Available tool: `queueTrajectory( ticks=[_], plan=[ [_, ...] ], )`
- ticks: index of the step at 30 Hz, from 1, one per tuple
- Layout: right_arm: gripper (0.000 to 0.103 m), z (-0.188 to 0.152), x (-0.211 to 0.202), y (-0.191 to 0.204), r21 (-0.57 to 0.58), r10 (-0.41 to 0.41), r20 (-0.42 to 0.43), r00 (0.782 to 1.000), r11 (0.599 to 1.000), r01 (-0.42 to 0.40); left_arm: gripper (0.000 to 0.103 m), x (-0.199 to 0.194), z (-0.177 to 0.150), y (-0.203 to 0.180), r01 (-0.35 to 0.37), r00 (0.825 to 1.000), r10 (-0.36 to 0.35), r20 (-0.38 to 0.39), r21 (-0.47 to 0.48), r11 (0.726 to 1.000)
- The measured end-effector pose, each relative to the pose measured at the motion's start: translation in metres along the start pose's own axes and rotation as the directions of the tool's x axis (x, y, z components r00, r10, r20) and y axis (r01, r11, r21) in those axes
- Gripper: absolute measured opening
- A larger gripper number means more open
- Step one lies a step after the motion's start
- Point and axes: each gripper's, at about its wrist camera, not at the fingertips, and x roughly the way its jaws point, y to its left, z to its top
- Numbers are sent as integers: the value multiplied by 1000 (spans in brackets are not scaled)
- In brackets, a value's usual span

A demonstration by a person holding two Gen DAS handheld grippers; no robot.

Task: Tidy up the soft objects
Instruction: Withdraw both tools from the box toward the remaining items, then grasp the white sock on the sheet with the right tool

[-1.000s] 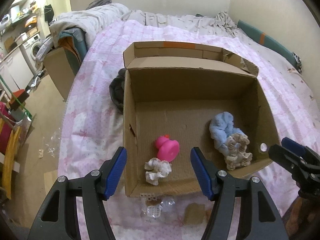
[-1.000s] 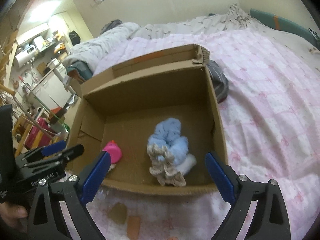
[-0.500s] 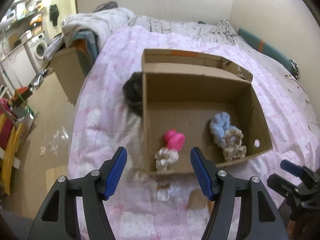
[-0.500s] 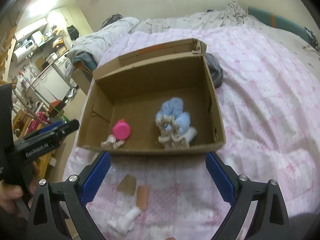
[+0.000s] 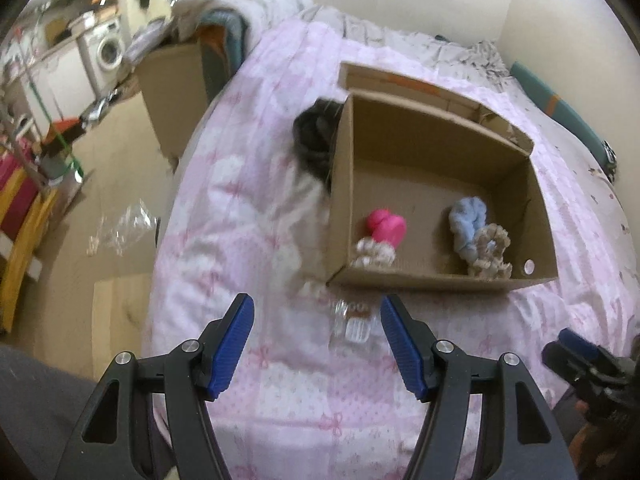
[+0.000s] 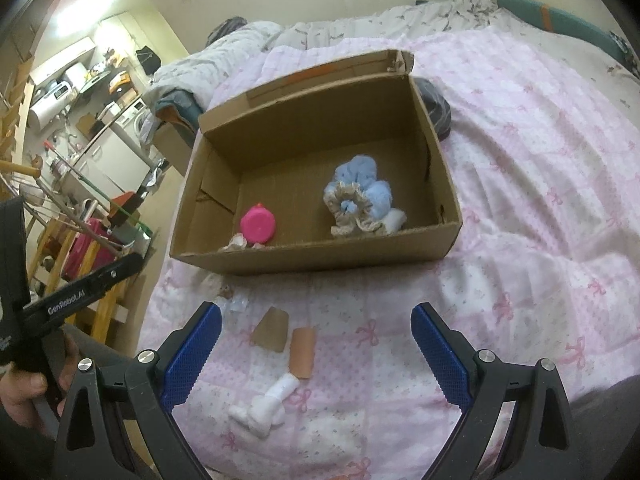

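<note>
Both tools hang over the near edge of the bed (image 6: 540,168), which is covered in a pink quilt printed with bows. The left hand-held gripper (image 5: 318,346) has its blue pads spread wide with nothing between them; the right hand-held gripper (image 6: 316,354) is just as wide and just as empty.

At twelve o'clock from both sits an open cardboard box (image 6: 316,258), flaps up. Inside, toward its right half, a blue scrunchie (image 6: 360,176) lies under a beige frilly scrunchie (image 6: 348,208) — the two touching, with a bit of white cloth (image 6: 394,220) tucked at their four o'clock. Toward the left half is a pink round toy (image 6: 258,224), and a pale ruffled scrunchie (image 5: 374,254) rests against it by the front wall.

On the quilt in front of the box, between the right tool's pads, lie a brown card piece (image 6: 272,328) and an orange-tan roll (image 6: 303,352) just beside it, with a rolled white sock (image 6: 264,404) at six o'clock from them. A crumpled clear wrapper (image 5: 352,320) sits between the left tool's pads in the left wrist view. A dark bundle of cloth (image 5: 314,140) presses against the box's far outer side — what it is I cannot tell.
</note>
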Motion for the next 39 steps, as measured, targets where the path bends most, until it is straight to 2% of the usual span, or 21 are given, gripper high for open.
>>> queueTrajectory(
  ticks=[4, 6, 9, 12, 14, 17, 19, 24, 28, 32, 35, 37, 38, 39],
  plan=[
    [102, -7, 17, 6, -22, 14, -89, 996, 1000, -16, 63, 4, -4, 3, -11, 1000, 11, -16, -28, 1000],
    [102, -13, 28, 14, -57, 21, -147, 989, 998, -29, 63, 6, -4, 4, -21, 1000, 21, -14, -29, 999],
    [102, -23, 42, 27, -89, 68, -230, 971, 992, -90, 63, 6, -3, 8, -29, 1000, 29, -8, -49, 998],
    [101, -38, 54, 47, -206, -8, -279, 960, 977, -52, 63, 3, -1, 14, -31, 999, 32, 8, -77, 997],
    [101, -46, 61, 59, -256, 1, -315, 949, 963, -86, 63, 2, 1, 16, -29, 999, 31, 15, -91, 995],
    [96, -56, 71, 70, -315, -15, -351, 936, 944, -103, 63, 1, 1, 18, -32, 999, 34, 18, -100, 994],
    [74, -61, 78, 75, -350, -33, -379, 925, 930, -111, 63, 2, 2, 18, -37, 999, 40, 19, -102, 994],
    [73, -63, 91, 73, -336, -8, -440, 898, 929, -156, 63, 2, 2, 19, -37, 999, 39, 17, -106, 994],
    [73, -70, 97, 78, -362, -2, -476, 879, 912, -194, 63, 3, 3, 19, -30, 999, 32, 18, -110, 994],
    [73, -77, 103, 87, -441, -55, -453, 890, 881, -170, 63, 3, 3, 19, -25, 1000, 27, 15, -114, 993],
    [57, -78, 105, 92, -474, -60, -438, 897, 863, -173, 63, 3, 3, 19, -25, 999, 27, 17, -118, 993],
    [35, -76, 106, 91, -464, -43, -443, 896, 866, -188, 63, 4, 3, 20, -24, 1000, 26, 16, -125, 992],
    [34, -76, 105, 91, -459, -35, -442, 896, 867, -193, 63, 4, 3, 20, -23, 1000, 25, 15, -131, 991],
    [29, -75, 104, 91, -460, -33, -436, 900, 867, -192, 63, 3, 3, 21, -22, 1000, 24, 14, -136, 990]
  ],
)
